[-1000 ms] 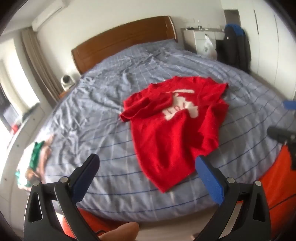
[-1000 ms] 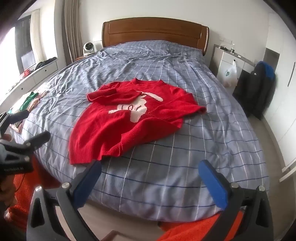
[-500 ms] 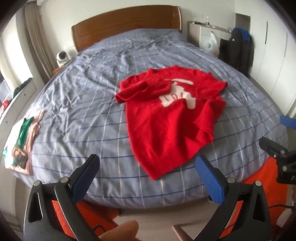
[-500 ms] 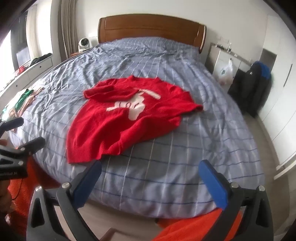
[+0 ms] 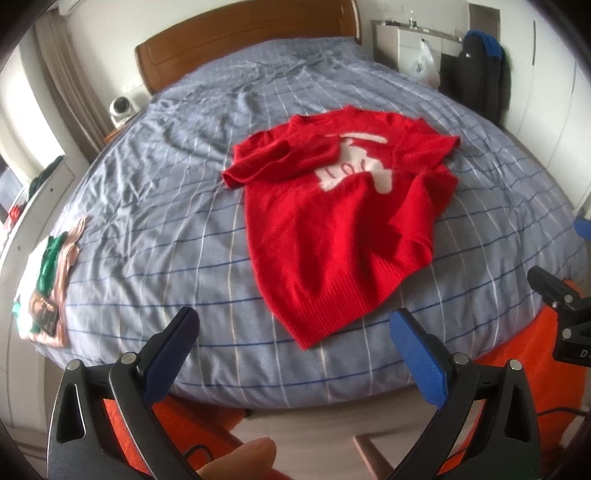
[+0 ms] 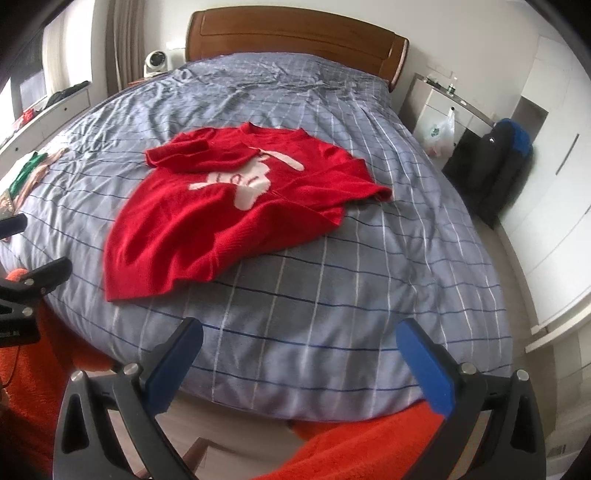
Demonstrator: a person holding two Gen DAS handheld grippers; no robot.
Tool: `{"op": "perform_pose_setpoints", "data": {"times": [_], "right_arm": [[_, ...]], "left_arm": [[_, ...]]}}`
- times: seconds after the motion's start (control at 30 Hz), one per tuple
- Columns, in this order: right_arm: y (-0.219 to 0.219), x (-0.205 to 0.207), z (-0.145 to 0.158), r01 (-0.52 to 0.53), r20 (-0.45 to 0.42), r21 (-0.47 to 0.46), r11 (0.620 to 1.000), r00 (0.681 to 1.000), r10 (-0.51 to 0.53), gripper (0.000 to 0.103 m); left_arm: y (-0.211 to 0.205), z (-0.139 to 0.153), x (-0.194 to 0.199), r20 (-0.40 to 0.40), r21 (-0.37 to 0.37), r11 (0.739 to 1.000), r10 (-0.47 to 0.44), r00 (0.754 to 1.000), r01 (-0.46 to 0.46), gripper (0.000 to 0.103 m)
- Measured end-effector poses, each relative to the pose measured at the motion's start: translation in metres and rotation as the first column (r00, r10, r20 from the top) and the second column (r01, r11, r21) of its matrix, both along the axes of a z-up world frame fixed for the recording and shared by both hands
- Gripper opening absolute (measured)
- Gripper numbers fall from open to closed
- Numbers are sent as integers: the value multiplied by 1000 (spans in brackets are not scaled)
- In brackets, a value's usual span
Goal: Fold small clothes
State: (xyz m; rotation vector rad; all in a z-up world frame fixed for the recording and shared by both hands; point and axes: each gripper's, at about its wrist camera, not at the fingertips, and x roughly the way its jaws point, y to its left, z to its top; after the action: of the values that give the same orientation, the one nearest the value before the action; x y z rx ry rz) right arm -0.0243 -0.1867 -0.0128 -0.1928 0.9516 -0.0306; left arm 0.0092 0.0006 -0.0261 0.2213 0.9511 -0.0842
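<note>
While both hand-held grippers gape: one red sweater (image 5: 343, 221), one bed (image 5: 177, 206).

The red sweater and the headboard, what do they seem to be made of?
The red sweater looks like soft knitted yarn, perhaps wool or acrylic: a ribbed hem and a fuzzy, matte surface show. The headboard looks like wood with a glossy varnish: warm brown, with a light sheen along its curved top edge.

Left tongs (image 5: 293, 328) spread wide, empty; right tongs (image 6: 299, 338) likewise.
</note>
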Motion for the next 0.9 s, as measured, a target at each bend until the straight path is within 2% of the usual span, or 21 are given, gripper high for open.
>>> {"op": "perform_pose_setpoints", "data": {"times": [0.27, 0.47, 0.6, 0.9], "right_arm": [[5, 3, -14, -22, -38, -2, 1000, 999, 22, 103], [3, 6, -19, -22, -47, 51, 998, 999, 24, 103], [3, 11, -20, -35, -47, 65, 997, 998, 38, 103], [-11, 40, -14, -106, -14, 102, 989, 994, 108, 103]], "left_arm": [[-5, -16, 3, -49, 18, 1000, -7, 999, 8, 103], [-5, -17, 5, -30, 7, 1000, -1, 1000, 1, 103], [-7, -18, 11, -50, 13, 1000, -2, 999, 3, 103], [-39, -6, 42, -49, 15, 1000, 0, 999, 1, 103]]}}
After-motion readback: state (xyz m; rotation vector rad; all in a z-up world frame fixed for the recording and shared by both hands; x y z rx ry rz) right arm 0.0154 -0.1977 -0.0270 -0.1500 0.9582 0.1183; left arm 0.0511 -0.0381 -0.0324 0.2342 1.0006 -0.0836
